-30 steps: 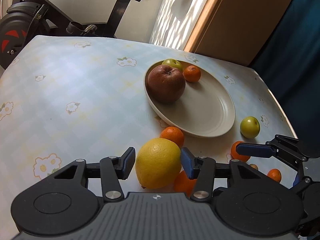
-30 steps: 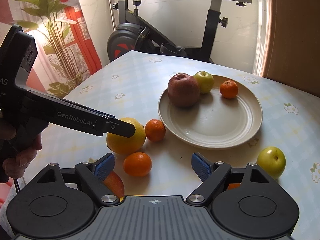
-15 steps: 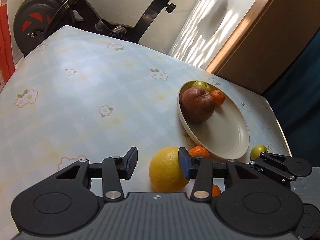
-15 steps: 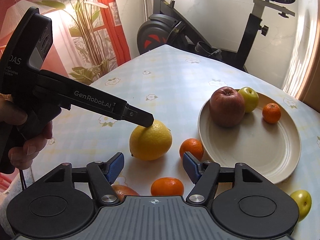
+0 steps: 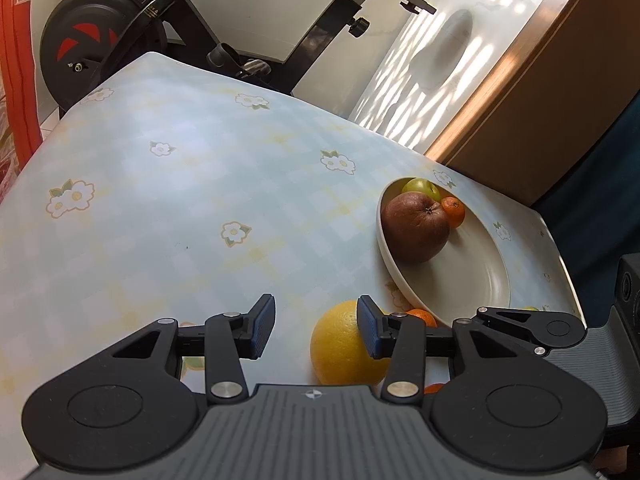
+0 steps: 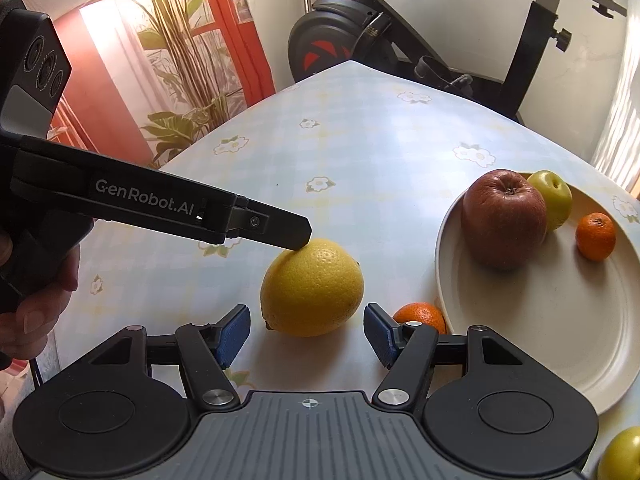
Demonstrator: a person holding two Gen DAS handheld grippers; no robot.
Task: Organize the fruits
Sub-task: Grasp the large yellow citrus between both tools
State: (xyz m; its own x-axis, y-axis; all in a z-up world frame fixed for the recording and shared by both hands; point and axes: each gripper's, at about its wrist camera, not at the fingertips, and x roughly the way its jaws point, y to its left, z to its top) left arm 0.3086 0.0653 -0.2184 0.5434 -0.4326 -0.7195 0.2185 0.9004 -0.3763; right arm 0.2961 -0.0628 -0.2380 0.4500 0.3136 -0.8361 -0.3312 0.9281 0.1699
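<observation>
A big yellow lemon (image 6: 312, 288) lies on the flowered tablecloth, left of the cream plate (image 6: 444, 280). My right gripper (image 6: 307, 336) faces it with jaws closing. The lemon sits just beyond the blue pads, which do not touch it. My left gripper (image 5: 316, 330) is open, and the lemon (image 5: 340, 346) lies under its right finger (image 5: 370, 332). In the right wrist view one left finger (image 6: 280, 228) rests on the lemon's top. The plate (image 5: 384, 264) holds a red apple (image 6: 504, 220), a green apple (image 6: 554, 196) and a mandarin (image 6: 596, 236).
A loose mandarin (image 6: 420, 316) lies against the plate's near rim, and a green apple (image 6: 620, 456) at the lower right. An exercise bike (image 6: 340, 40) stands past the far edge. A potted plant (image 6: 180, 80) is at the left, and a person's hand (image 6: 36, 304) holds the left gripper.
The lemon was between my left fingers; that gripper swung left and it now lies under the right finger. My right gripper moved in on the lemon and its jaws narrowed.
</observation>
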